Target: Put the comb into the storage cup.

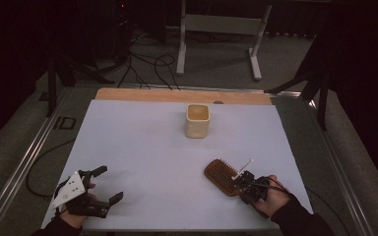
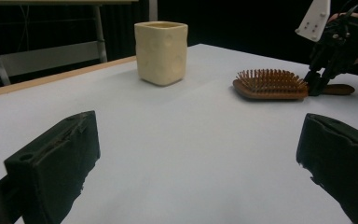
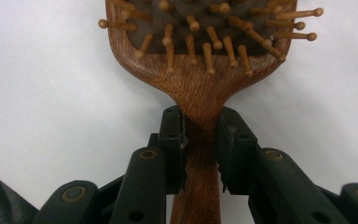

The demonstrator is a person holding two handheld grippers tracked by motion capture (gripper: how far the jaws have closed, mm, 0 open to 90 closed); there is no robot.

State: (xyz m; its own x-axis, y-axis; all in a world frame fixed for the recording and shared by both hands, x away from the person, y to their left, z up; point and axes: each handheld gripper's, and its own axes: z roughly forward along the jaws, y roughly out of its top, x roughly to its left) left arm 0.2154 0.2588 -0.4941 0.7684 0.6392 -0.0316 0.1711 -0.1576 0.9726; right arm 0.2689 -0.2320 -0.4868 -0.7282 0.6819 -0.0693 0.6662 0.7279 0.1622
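A wooden hairbrush [image 1: 222, 176] lies bristles up on the white table sheet [image 1: 147, 147], near its front right. My right gripper [image 1: 243, 183] is shut on the brush's handle just behind the head; in the right gripper view both jaws press the handle of the hairbrush [image 3: 200, 93] from either side at my right gripper [image 3: 200, 140]. A cream square cup [image 1: 197, 120] stands upright at the middle back, with the same cup [image 2: 161, 52] seen ahead in the left gripper view. My left gripper [image 1: 106, 184] rests at the front left, open and holding nothing.
The left gripper view takes in the hairbrush [image 2: 270, 84] and the right gripper [image 2: 318, 77] at the far right. A wooden table edge [image 1: 182, 95] runs behind the sheet. Cables [image 1: 147, 69] and a metal stand [image 1: 219, 29] are on the floor beyond.
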